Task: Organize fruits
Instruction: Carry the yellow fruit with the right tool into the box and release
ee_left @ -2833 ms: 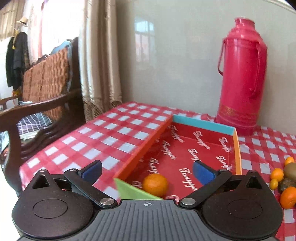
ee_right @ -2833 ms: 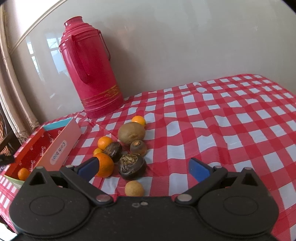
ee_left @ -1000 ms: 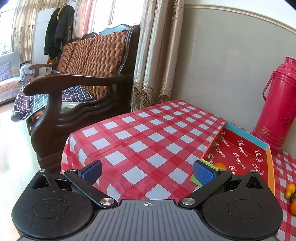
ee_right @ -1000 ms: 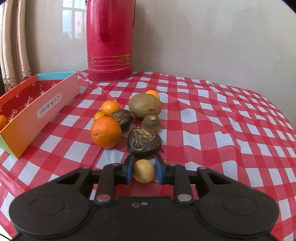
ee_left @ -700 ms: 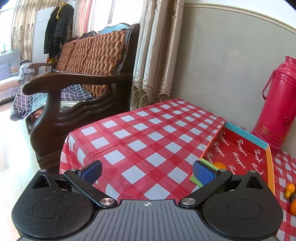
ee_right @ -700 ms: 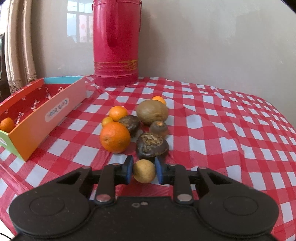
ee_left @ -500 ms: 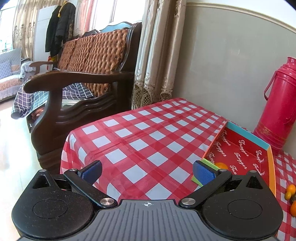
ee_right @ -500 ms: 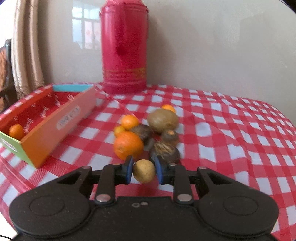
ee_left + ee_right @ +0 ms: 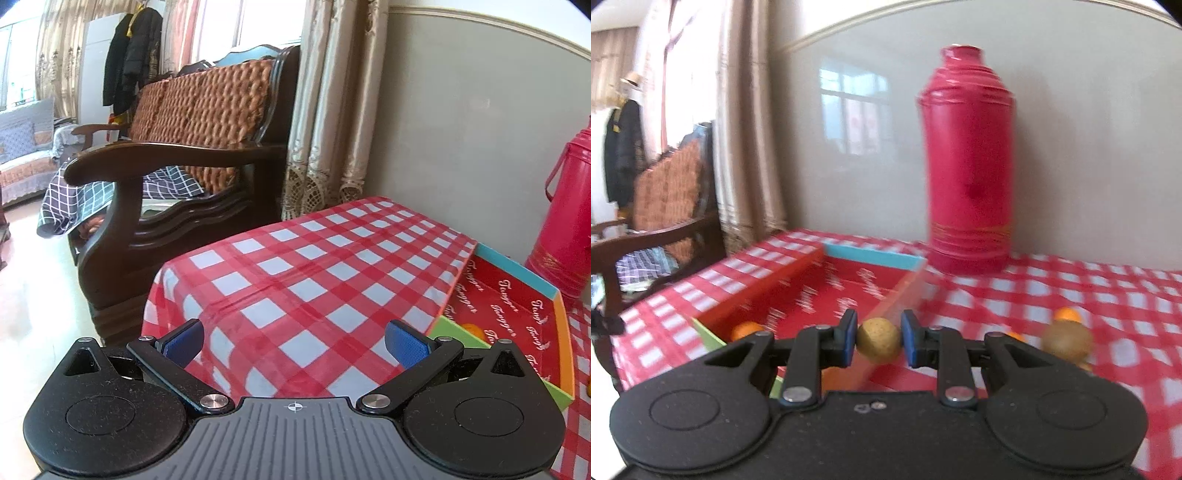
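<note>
The right wrist view is motion-blurred: box (image 9: 798, 280) lettering unreadable. The left wrist view's right edge crops the thermos (image 9: 569, 221); an orange (image 9: 471, 328) peeks behind the box's green wall.

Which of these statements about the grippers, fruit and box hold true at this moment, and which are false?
1. The right gripper is shut on a small tan fruit. True.
2. The left gripper holds an orange. False: its jaws stand open with nothing between them.
3. The box is empty. False: one orange lies in it near the green end.
4. A red flask stands upright by the wall, behind the box. True.
5. The brown fruit lies inside the box. False: it rests on the checked cloth, outside the box.
</note>
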Demonstrator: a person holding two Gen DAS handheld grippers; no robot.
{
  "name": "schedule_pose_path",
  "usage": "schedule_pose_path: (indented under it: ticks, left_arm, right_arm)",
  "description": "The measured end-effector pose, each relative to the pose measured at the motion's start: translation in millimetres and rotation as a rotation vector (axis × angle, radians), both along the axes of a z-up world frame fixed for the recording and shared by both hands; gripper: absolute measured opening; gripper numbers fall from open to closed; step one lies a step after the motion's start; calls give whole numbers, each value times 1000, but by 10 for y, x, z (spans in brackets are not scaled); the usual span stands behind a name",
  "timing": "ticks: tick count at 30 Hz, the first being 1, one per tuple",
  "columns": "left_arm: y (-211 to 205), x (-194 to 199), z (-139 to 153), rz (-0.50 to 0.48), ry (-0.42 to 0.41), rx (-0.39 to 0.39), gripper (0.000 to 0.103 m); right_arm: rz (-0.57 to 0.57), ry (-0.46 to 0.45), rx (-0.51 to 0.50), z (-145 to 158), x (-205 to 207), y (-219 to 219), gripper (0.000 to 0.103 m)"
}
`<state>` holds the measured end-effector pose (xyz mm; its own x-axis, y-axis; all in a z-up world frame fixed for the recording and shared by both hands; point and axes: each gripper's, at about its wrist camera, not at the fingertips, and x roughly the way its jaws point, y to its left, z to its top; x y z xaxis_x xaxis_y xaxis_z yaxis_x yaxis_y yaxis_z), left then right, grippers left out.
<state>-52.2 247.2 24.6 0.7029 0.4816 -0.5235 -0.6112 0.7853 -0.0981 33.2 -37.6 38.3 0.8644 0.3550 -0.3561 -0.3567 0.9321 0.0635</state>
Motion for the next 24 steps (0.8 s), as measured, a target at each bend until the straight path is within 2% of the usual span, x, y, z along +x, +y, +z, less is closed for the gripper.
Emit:
schedule_pose_path:
  ticks: [3,8,13,16,18,20,24]
  left_arm:
    - [51,-28,-14,12,2,1,103]
    - [101,-57,-24,22,6,7,103]
    - [128,-53,-31,25,8,3,103]
    - [123,-41,-35,21,11,-1,103]
    - [101,-32,-32,18,12,1,103]
    - [70,-26,-28,11,12,6,103]
    - [-8,5,-17,-7,14,16,103]
  right_arm:
    - [47,3,11,39,85,194,17]
    - [111,29,-34,-42,205,526,18]
    - [147,54,-53,-150,181,652,20]
    - [158,72,-59,-185,200,685,27]
    - [161,87,-46,-202,205,658,42]
    - [159,73,-13,-194,179,599,66]
    - [152,16,34,-103,90,455,67]
